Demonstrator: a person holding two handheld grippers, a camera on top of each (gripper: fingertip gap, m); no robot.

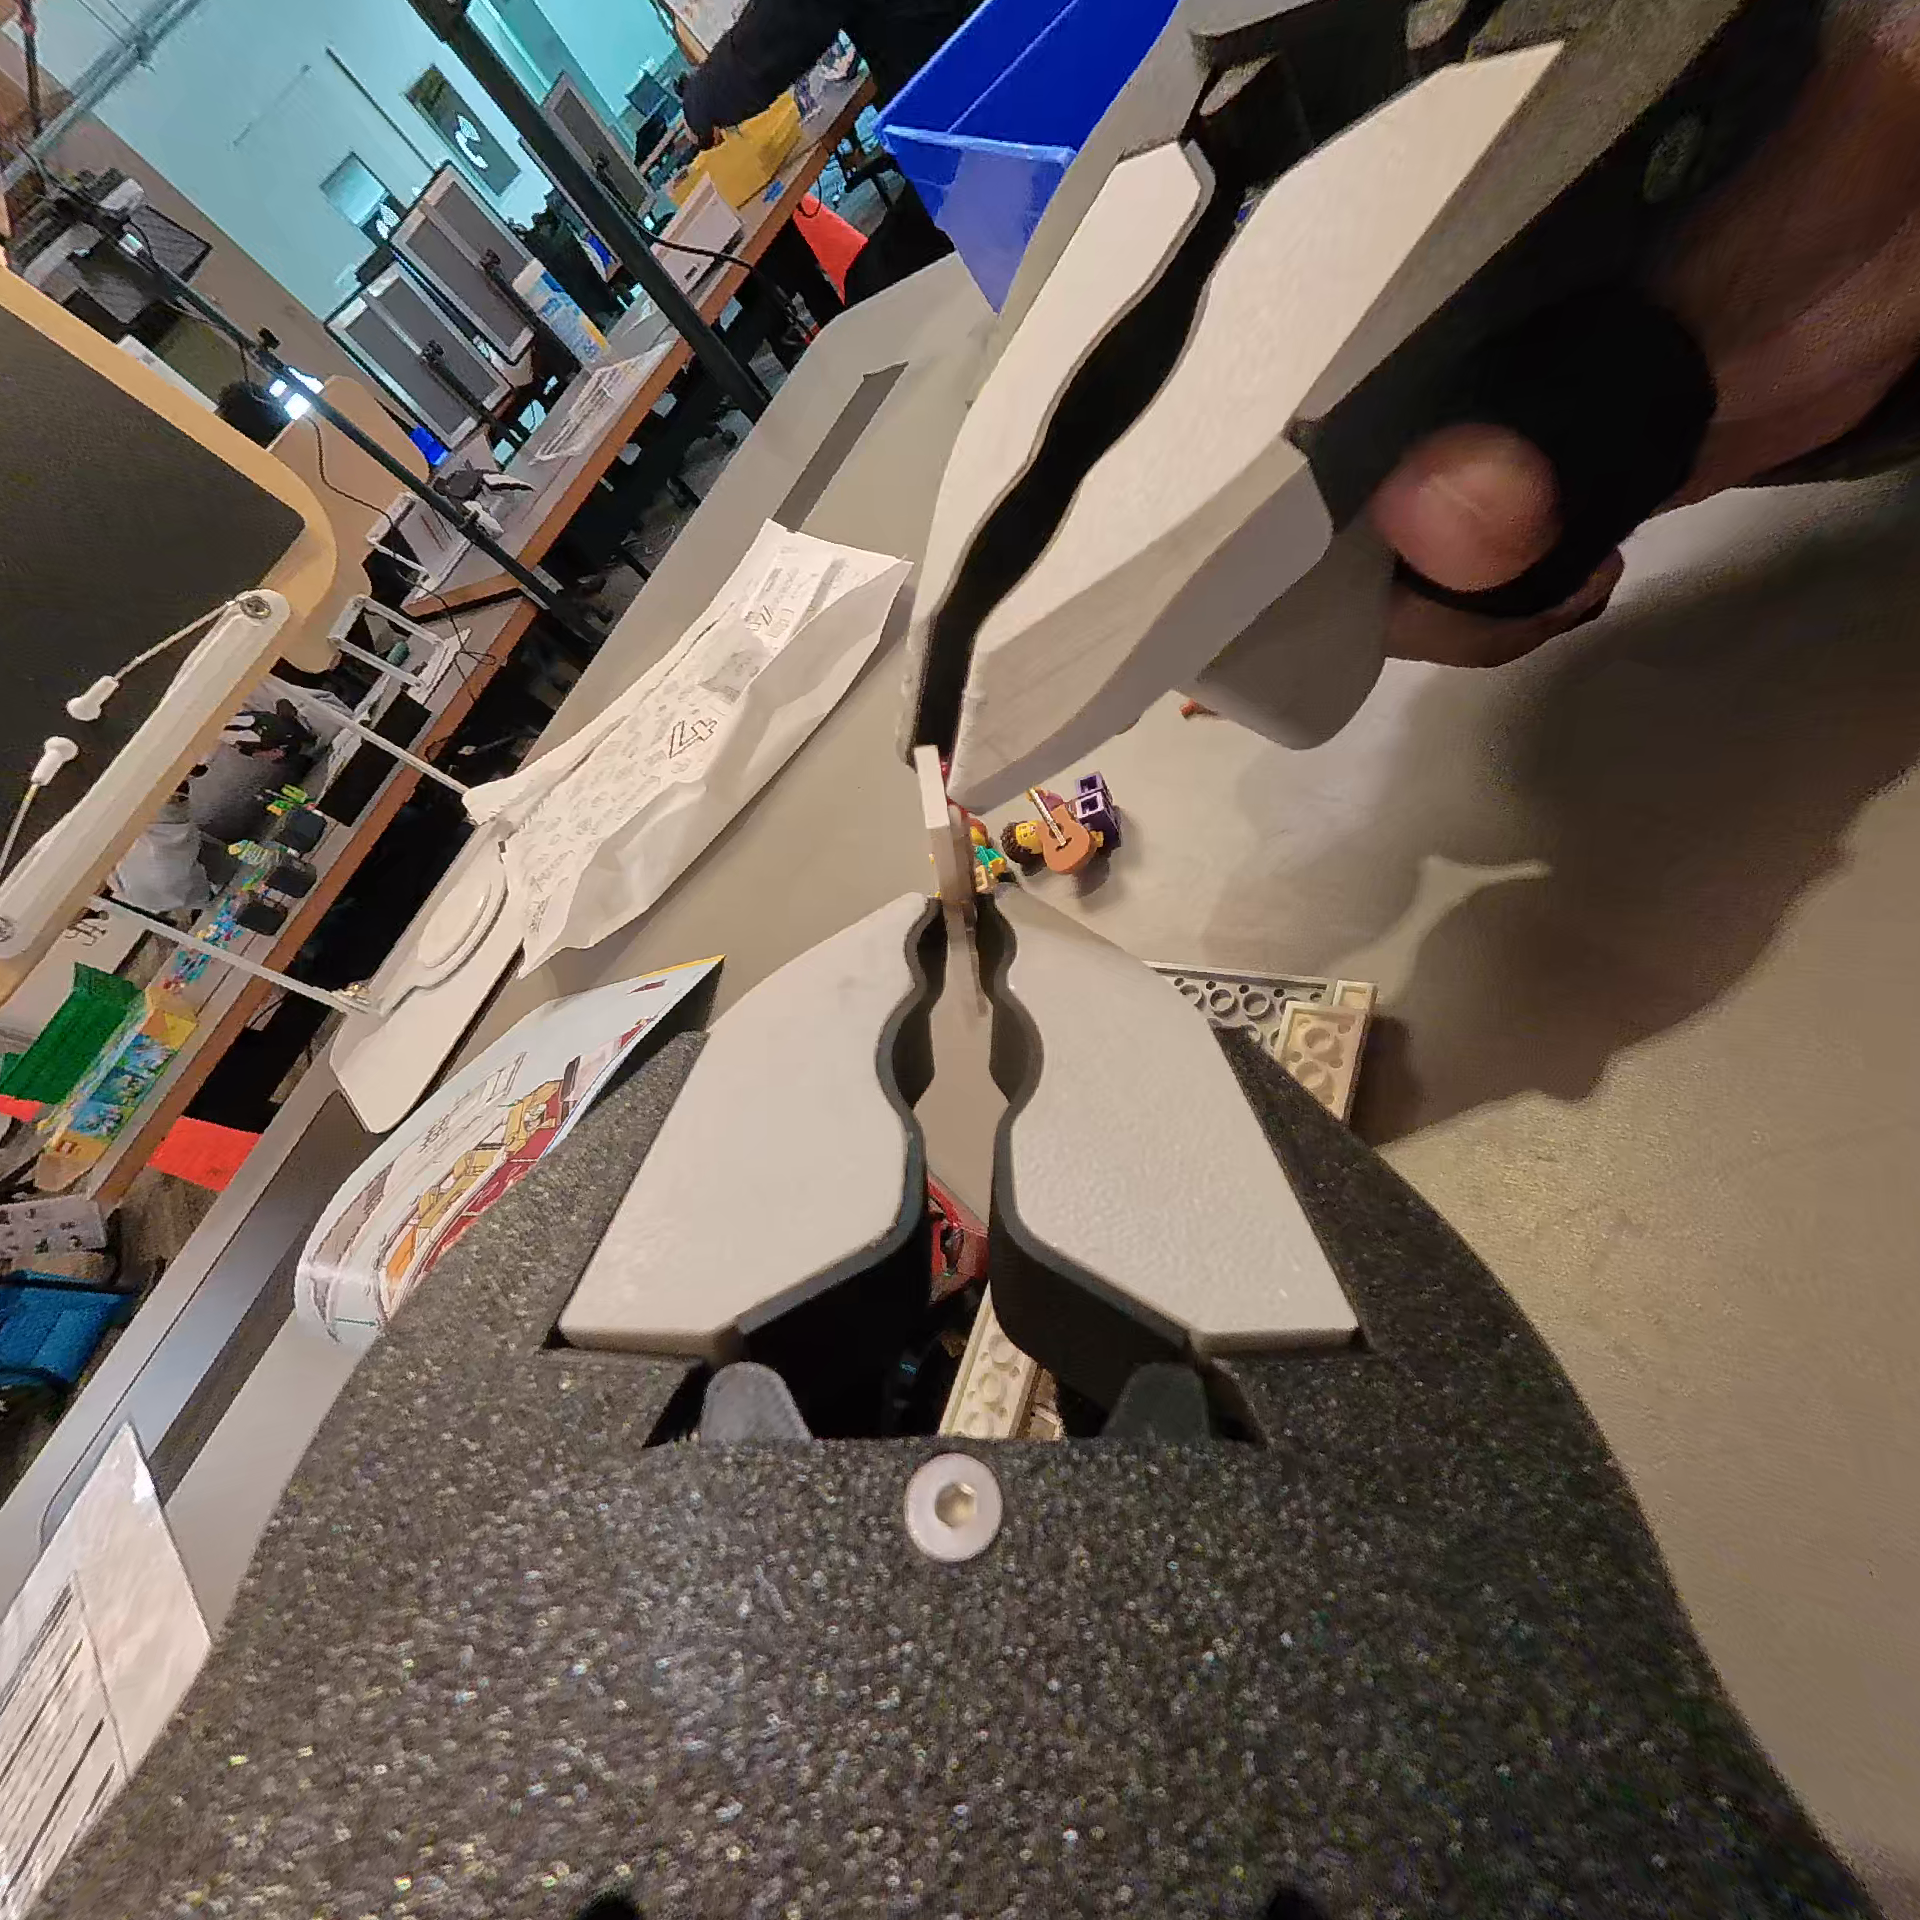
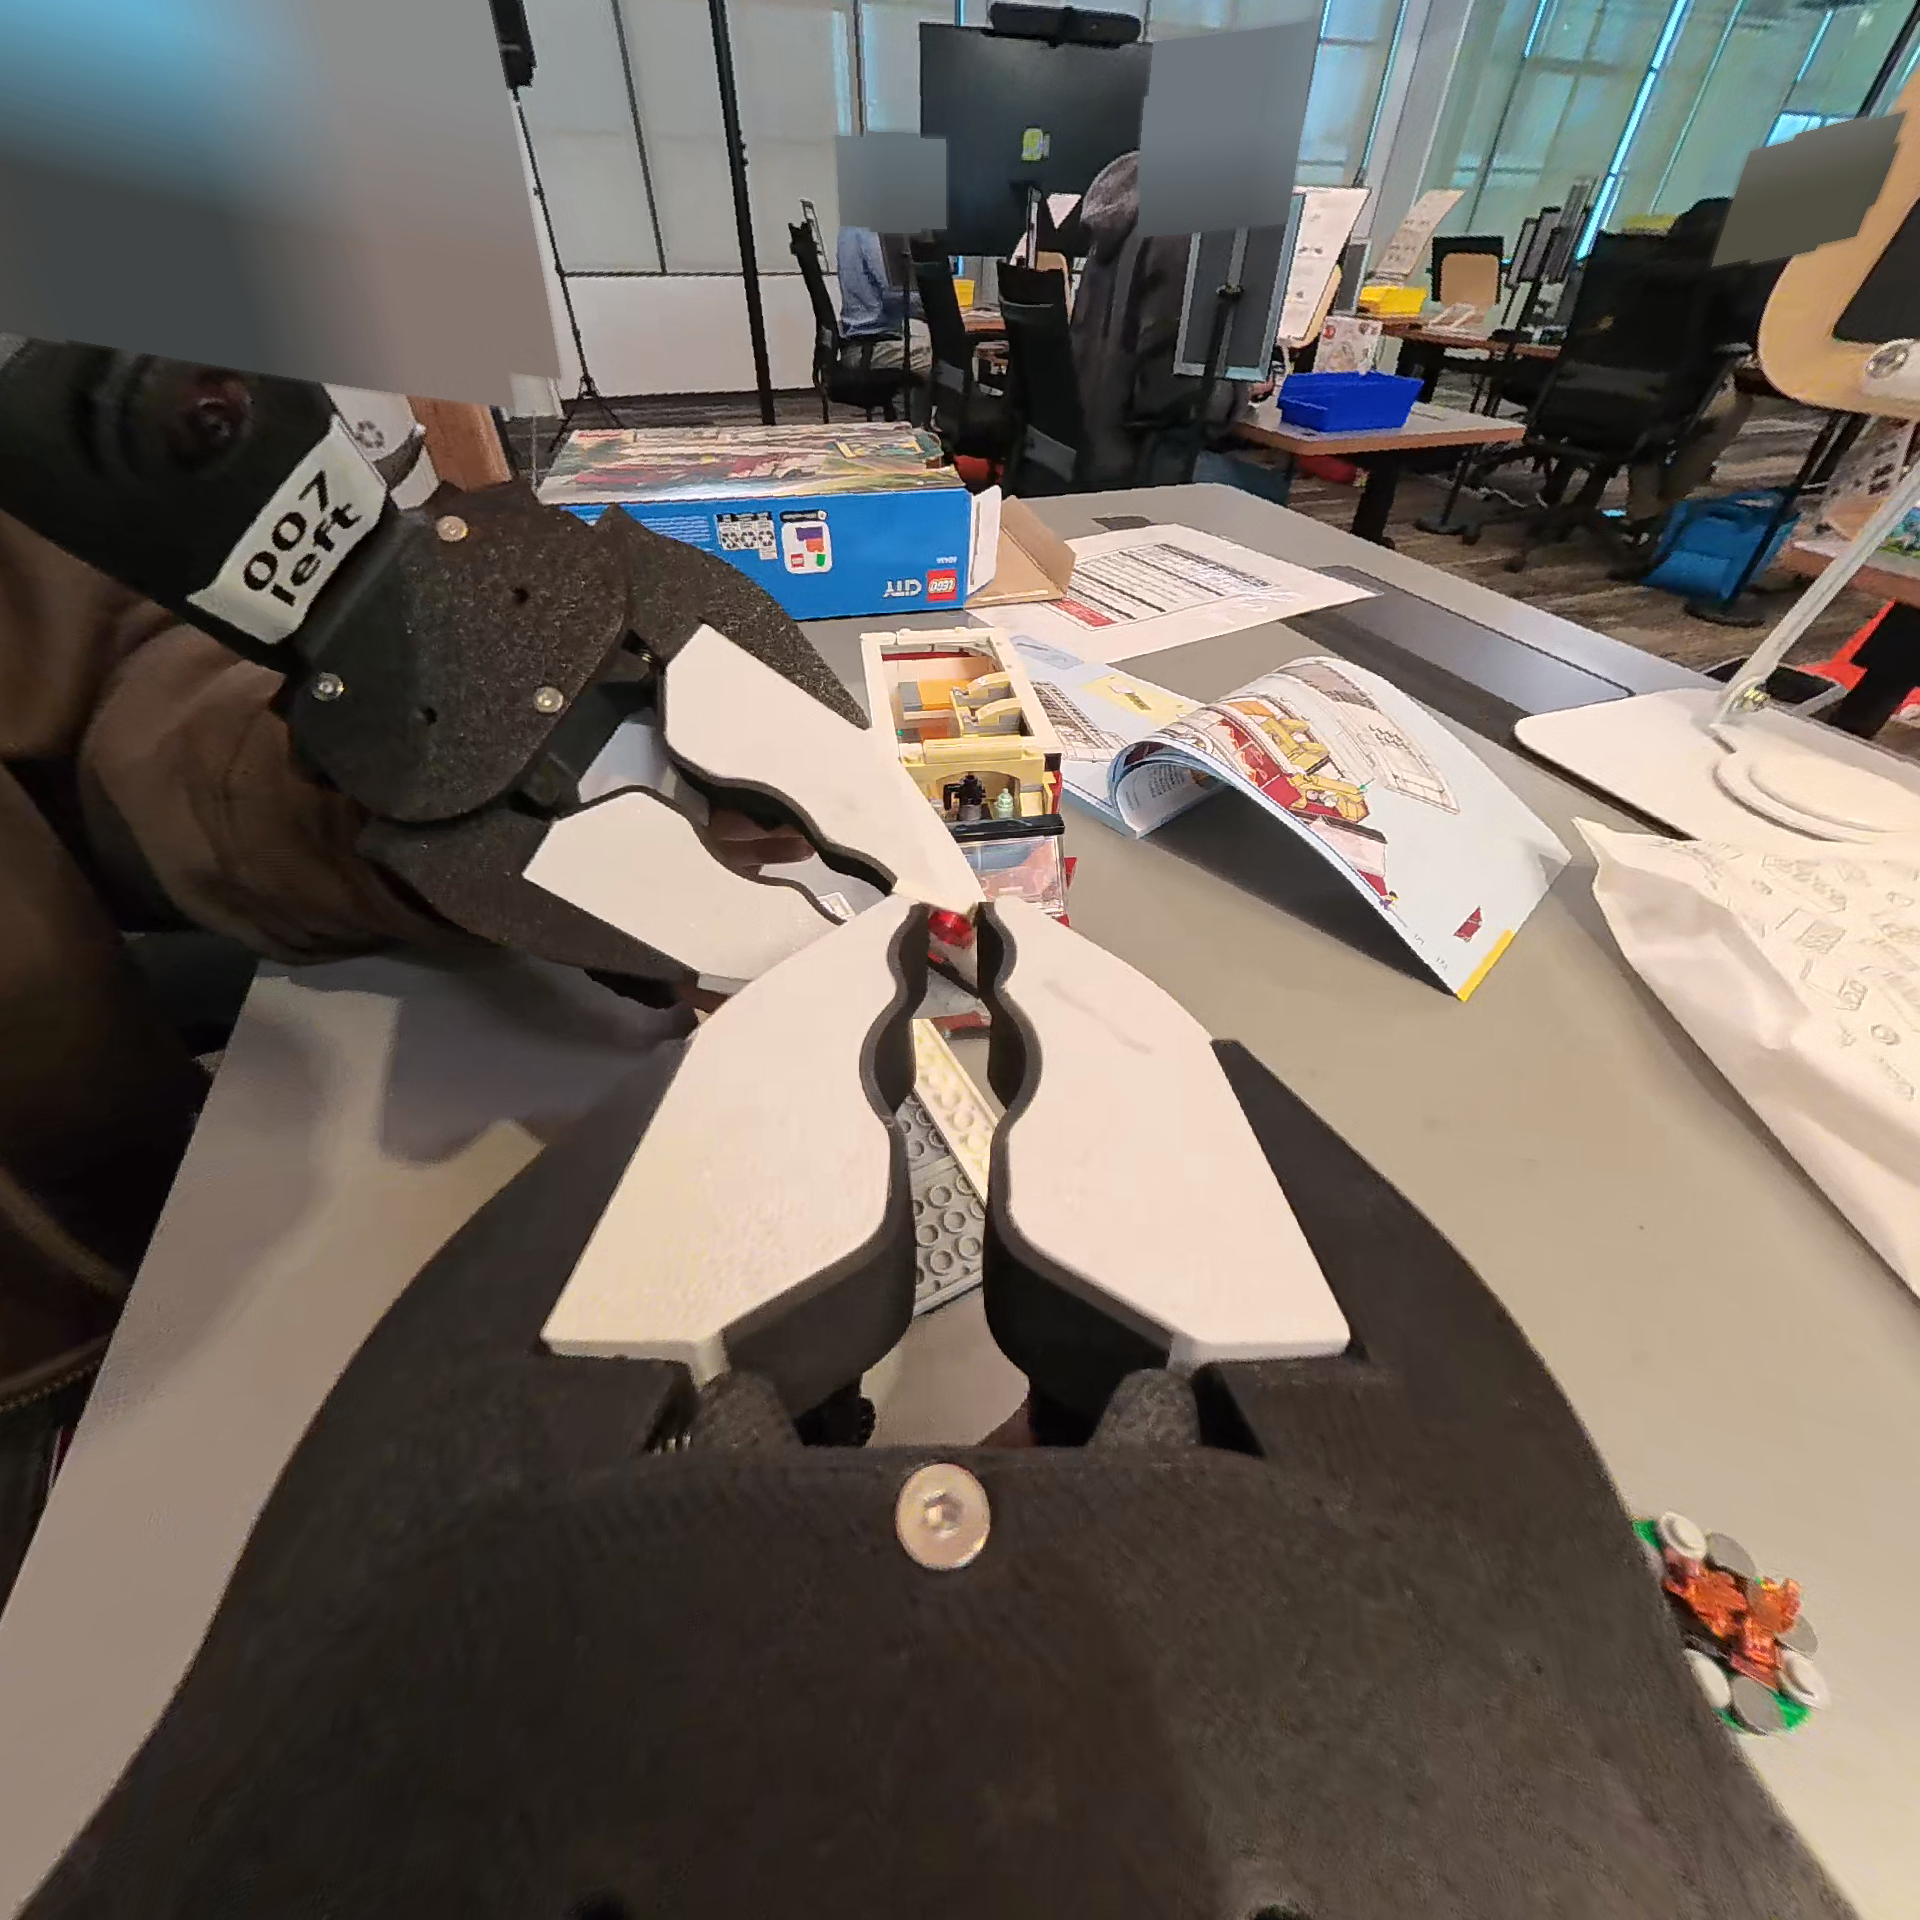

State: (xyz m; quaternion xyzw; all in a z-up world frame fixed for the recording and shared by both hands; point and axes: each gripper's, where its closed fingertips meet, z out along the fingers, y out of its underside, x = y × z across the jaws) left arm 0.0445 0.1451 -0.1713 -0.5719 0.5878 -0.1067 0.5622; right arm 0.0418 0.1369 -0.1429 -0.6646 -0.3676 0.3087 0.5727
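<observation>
My left gripper (image 1: 956, 920) is shut on a thin grey flat plate (image 1: 940, 831), held edge-on and sticking up past its fingertips. My right gripper (image 1: 935, 748) comes in from the upper right and meets the top end of that plate. In the right wrist view my right gripper (image 2: 954, 914) has a small red piece (image 2: 948, 928) filling the gap between its tips. The left gripper's tips (image 2: 940, 894) touch there from the left. A tan brick building (image 2: 977, 727) stands just behind on the grey table (image 2: 1455, 1195).
An open instruction booklet (image 2: 1299, 769), a white paper bag (image 2: 1787, 987) and a blue box (image 2: 790, 540) lie on the table. A minifigure with a guitar (image 1: 1055, 842), grey and beige studded plates (image 1: 1247, 1003) and a small green-orange build (image 2: 1735, 1631) are nearby. Only a small space, under 4 cm, lies between the two pairs of fingers. From either gripper's tips it is about 20 centimeters to the small green-orange build (image 2: 1735, 1631).
</observation>
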